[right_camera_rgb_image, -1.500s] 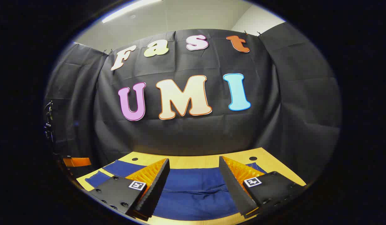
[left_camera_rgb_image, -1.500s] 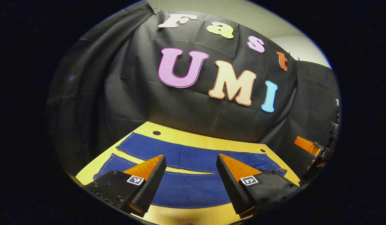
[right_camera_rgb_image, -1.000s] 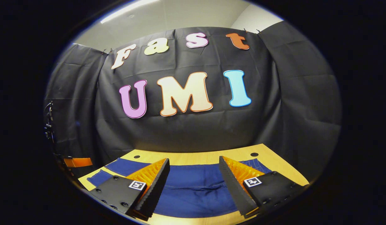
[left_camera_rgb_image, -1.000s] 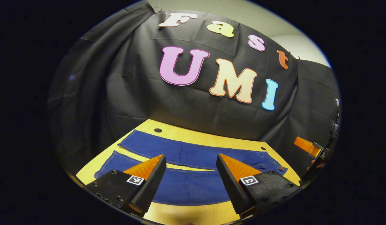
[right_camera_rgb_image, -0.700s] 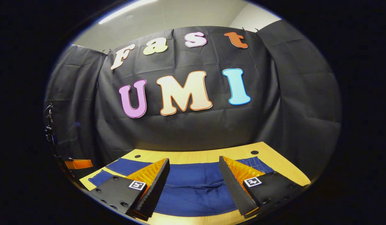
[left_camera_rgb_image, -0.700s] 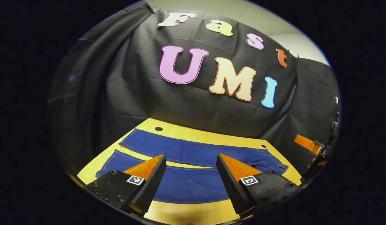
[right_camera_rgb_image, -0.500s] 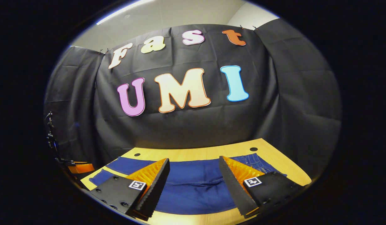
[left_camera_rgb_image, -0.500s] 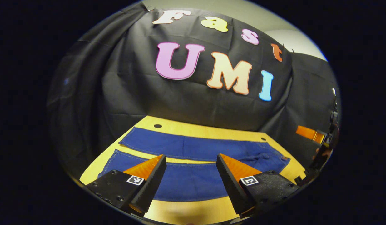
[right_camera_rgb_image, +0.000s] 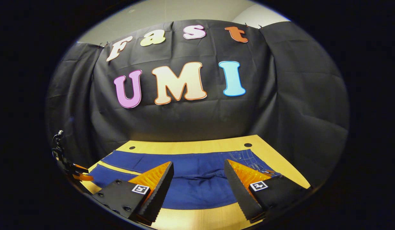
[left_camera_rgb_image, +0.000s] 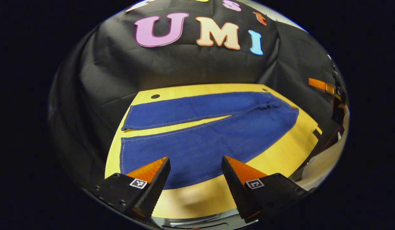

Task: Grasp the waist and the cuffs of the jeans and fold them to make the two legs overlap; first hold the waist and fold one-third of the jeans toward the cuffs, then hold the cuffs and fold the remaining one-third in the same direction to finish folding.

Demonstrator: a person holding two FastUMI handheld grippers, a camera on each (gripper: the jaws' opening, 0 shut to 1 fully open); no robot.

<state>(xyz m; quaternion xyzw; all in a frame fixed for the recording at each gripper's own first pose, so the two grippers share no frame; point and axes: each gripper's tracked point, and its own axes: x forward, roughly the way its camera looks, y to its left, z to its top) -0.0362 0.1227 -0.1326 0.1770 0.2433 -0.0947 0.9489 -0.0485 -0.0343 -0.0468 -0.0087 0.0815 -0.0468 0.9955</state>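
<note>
Black cloth hangs behind a yellow wooden surface (left_camera_rgb_image: 280, 153), and on that surface the blue jeans (left_camera_rgb_image: 210, 137) lie flat and spread out, the two legs side by side with a narrow wedge of bare wood between them. In the left gripper view the cuffs (left_camera_rgb_image: 122, 140) sit at the left end and the waist (left_camera_rgb_image: 291, 111) at the far right end; in the right gripper view the waist and its pocket stitching (right_camera_rgb_image: 248, 159) lie just beyond the right finger. No fold has been made, so by my reading the first step is only starting: bringing one leg over the other. The left claw (left_camera_rgb_image: 195, 161) hovers above the near edge of the near leg, its fingers spread wide with nothing between them; the right claw (right_camera_rgb_image: 198, 166) hangs over the seat of the jeans near the waist, likewise wide and empty. Far to the right in the left gripper view the other claw's orange finger (left_camera_rgb_image: 319, 85) shows, well apart from the denim. The next move, as I judge it, calls for each claw to come down onto the near edge of the garment, left toward the near cuff and right at the waist corner, pinch the denim, then carry that leg across onto the far one so the seams line up.
</note>
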